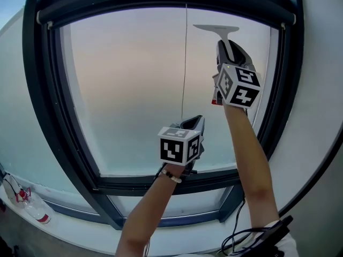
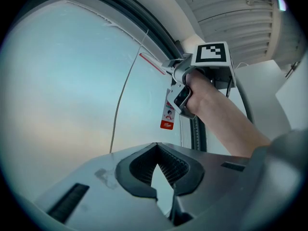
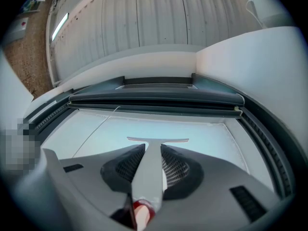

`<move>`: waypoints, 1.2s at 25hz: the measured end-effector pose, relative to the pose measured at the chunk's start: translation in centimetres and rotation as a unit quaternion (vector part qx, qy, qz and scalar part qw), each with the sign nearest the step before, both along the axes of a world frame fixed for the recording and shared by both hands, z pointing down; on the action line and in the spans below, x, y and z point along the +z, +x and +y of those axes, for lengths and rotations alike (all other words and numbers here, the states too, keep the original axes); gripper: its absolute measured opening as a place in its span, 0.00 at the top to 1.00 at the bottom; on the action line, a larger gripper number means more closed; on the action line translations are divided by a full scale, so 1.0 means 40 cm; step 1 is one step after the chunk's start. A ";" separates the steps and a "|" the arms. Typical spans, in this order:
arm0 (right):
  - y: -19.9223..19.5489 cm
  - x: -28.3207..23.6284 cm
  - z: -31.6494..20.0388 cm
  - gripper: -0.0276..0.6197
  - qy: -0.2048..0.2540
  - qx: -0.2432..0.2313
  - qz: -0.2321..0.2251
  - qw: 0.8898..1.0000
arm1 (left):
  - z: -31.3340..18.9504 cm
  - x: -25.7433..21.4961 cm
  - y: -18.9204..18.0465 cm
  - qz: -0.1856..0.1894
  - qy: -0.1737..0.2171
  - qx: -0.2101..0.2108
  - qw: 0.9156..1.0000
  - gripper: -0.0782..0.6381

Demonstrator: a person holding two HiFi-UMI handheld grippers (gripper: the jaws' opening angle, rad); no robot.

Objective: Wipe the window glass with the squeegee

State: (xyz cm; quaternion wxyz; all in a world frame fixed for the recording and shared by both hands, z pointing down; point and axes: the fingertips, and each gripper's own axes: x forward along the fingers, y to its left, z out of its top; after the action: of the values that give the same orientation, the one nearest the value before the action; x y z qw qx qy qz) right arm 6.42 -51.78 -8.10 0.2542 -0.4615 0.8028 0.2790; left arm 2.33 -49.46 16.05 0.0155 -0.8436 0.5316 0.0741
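The window glass [image 1: 134, 90] is looking smooth and faintly hazy inside a dark, matt frame [image 1: 60, 143]. The squeegee [image 3: 150, 158] is showing as pale, smooth plastic with a glossy red end. The right gripper [image 3: 149, 163] is showing matt grey plastic shells and black, finely ribbed pads [image 3: 175, 170]. The tag [image 2: 168, 115] is looking like glossy printed card.

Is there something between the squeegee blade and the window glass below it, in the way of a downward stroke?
Nothing visible blocks it: the glass below the squeegee, held in the right gripper, is bare. A thin cord hangs before the pane just left of the blade, and the left gripper sits lower, also left.
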 end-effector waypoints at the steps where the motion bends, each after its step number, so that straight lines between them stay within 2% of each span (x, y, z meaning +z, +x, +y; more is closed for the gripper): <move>1: 0.002 0.017 0.000 0.82 -0.002 0.001 0.001 1.000 | 0.001 0.011 -0.002 0.000 -0.003 0.000 1.000 0.89; 18: 0.042 0.320 -0.002 0.82 -0.056 0.024 0.014 0.998 | 0.029 0.163 -0.035 0.023 -0.037 -0.014 0.999 0.89; 30: 0.048 0.521 0.006 0.82 -0.101 0.031 0.024 0.994 | 0.052 0.254 -0.022 0.037 -0.067 -0.003 0.997 0.89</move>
State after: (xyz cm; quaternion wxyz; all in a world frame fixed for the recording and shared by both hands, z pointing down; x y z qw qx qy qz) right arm 8.33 -51.53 12.74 0.1778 -0.5023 0.8184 0.2153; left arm 1.44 -47.40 26.21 -0.0600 -0.8380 0.5379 0.0695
